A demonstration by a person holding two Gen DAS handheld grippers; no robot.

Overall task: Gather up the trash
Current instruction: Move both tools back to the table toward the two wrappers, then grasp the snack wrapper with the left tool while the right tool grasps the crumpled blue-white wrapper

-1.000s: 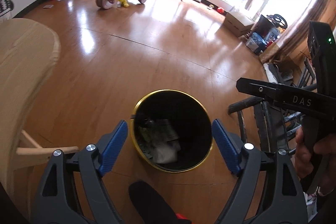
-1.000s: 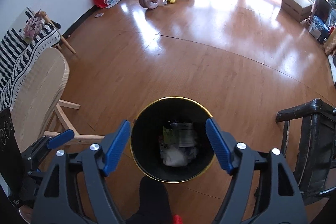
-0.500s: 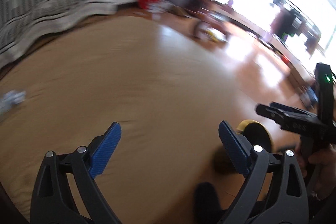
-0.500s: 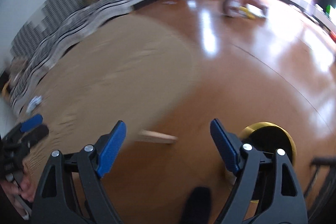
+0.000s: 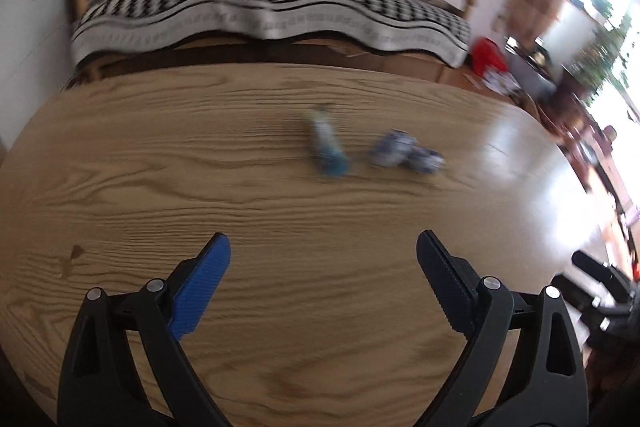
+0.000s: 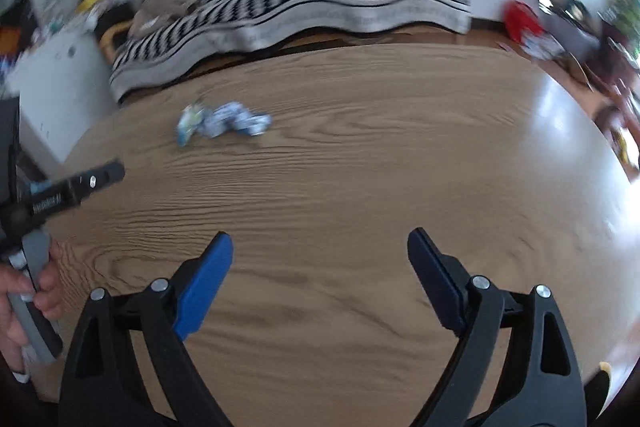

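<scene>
Desk (image 5: pixel 160 167): light tan wood with darker wavy grain. 2 crumpled wrappers (image 5: pixel 404 153): blue and white, 1 with a trace of green (image 5: pixel 326 143). Sofa cover (image 5: pixel 280 3): black-and-white zigzag stripes with a grey patterned border. Claw pads (image 5: pixel 200 287): bright blue, ribbed; claw frames black. Bag (image 5: pixel 486 57) beyond the sofa: red.

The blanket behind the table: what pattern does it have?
The blanket has black and white stripes, clearest in the right wrist view.

My left gripper (image 5: pixel 323 251) has black, triangular-cutout arms with silver screw heads and ribbed blue pads (image 5: pixel 202 287). My right gripper (image 6: pixel 320 249) matches it. Seen from the right wrist, the left gripper has a grey handle and small white lettering on its black bar.
</scene>
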